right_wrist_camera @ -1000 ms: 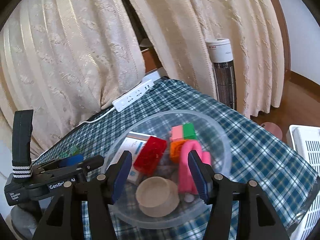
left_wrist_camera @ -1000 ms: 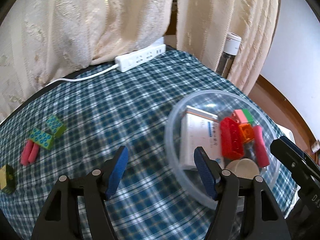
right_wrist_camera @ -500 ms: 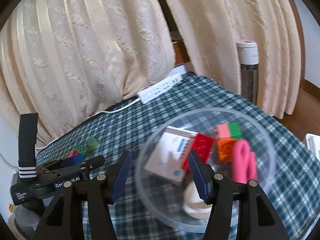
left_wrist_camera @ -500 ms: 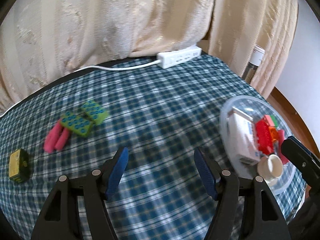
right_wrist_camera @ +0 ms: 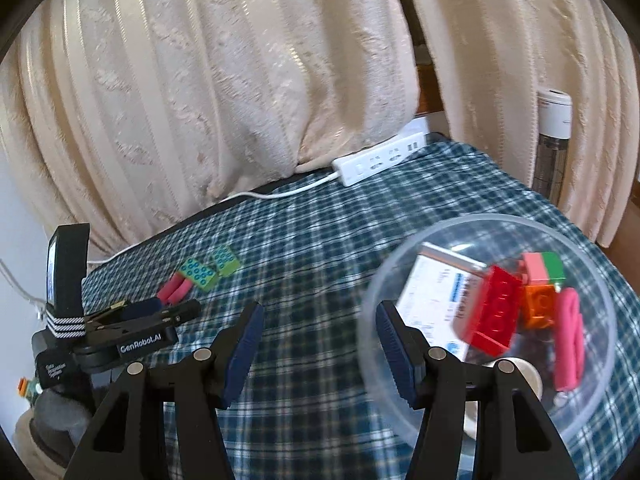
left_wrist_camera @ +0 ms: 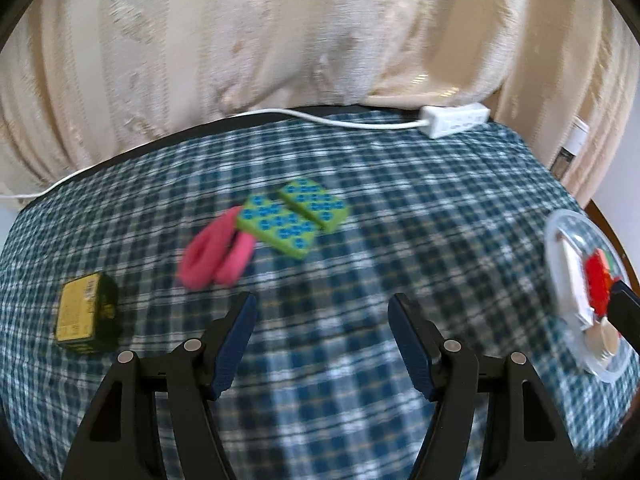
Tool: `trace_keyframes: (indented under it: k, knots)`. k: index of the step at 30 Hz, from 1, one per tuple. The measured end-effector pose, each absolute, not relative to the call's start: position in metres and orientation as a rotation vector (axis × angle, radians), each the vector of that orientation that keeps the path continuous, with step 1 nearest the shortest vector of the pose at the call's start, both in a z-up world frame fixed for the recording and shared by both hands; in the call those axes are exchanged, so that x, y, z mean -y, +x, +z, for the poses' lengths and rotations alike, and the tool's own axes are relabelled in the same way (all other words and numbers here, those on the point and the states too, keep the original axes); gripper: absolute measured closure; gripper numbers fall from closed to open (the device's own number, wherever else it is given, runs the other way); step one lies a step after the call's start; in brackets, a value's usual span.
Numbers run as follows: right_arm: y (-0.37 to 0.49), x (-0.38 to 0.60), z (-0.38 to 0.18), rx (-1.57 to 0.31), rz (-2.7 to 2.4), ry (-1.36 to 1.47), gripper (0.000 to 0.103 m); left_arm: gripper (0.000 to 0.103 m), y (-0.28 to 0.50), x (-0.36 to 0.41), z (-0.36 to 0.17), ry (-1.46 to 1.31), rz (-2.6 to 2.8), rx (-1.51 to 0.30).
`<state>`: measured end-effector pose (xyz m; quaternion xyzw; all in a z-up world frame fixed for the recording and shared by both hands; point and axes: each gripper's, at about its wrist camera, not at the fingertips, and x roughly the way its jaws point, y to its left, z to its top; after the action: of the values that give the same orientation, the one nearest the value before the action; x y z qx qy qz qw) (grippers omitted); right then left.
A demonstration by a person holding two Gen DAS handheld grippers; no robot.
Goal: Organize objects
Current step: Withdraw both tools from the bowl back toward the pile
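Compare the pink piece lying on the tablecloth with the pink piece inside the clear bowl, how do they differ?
The pink piece on the cloth lies loose on the checked tablecloth, touching a green block. The pink piece in the bowl sits inside the clear bowl, beside the orange brick. Both look the same pink and folded double.

soft daylight filters through the cream curtains (right_wrist_camera: 224,92) behind the counter (left_wrist_camera: 360,360), giving an even, moderately bright scene with faint sheen on the curtain folds. shadows are weak; a small one lies beside the yellow-green box (left_wrist_camera: 86,314). the left wrist view is smeared by motion blur, most visibly on the pink pieces (left_wrist_camera: 218,254), the green blocks (left_wrist_camera: 294,218) and the checked cloth. the right wrist view is sharper, though the clear bowl (right_wrist_camera: 472,232) and its contents are slightly blurred. fisheye distortion bends the edges, and dark vignetting fills the corners.
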<state>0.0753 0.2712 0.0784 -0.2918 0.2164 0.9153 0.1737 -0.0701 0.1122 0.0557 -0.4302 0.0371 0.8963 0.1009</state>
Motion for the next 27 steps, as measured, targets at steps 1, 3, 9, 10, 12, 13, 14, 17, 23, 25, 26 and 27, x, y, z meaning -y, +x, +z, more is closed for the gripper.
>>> trace_keyframes:
  k: [1,3,9,10,12,13,14,17,23,25,26,27]
  knots:
    - [0.073,-0.270,0.078,-0.614,2.598,-0.835,0.041,0.034,-0.073,-0.106,0.055,-1.277,2.661,-0.105]
    - [0.067,-0.267,0.077,-0.611,2.604,-0.851,0.041,0.034,-0.078,-0.097,0.053,-1.286,2.681,-0.100]
    - [0.051,-0.260,0.073,-0.600,2.613,-0.896,0.041,0.034,-0.098,-0.073,0.043,-1.339,2.726,-0.088]
    - [0.049,-0.260,0.073,-0.601,2.614,-0.904,0.041,0.034,-0.101,-0.069,0.041,-1.349,2.731,-0.086]
    - [0.044,-0.259,0.070,-0.609,2.617,-0.925,0.041,0.034,-0.109,-0.064,0.035,-1.372,2.741,-0.091]
    - [0.042,-0.258,0.069,-0.610,2.617,-0.931,0.041,0.034,-0.113,-0.062,0.032,-1.386,2.748,-0.095]
    - [0.040,-0.258,0.068,-0.611,2.617,-0.937,0.041,0.034,-0.117,-0.059,0.030,-1.398,2.751,-0.096]
    - [0.035,-0.258,0.066,-0.606,2.618,-0.951,0.041,0.034,-0.128,-0.054,0.021,-1.432,2.750,-0.097]
    - [0.025,-0.257,0.060,-0.607,2.618,-0.980,0.041,0.033,-0.141,-0.051,0.014,-1.443,2.730,-0.085]
    - [0.022,-0.257,0.058,-0.609,2.617,-0.989,0.041,0.032,-0.145,-0.053,0.014,-1.434,2.728,-0.092]
    - [0.020,-0.257,0.057,-0.608,2.617,-0.994,0.041,0.032,-0.147,-0.053,0.014,-1.430,2.726,-0.094]
    - [0.018,-0.257,0.056,-0.606,2.618,-1.000,0.041,0.032,-0.148,-0.054,0.014,-1.425,2.726,-0.096]
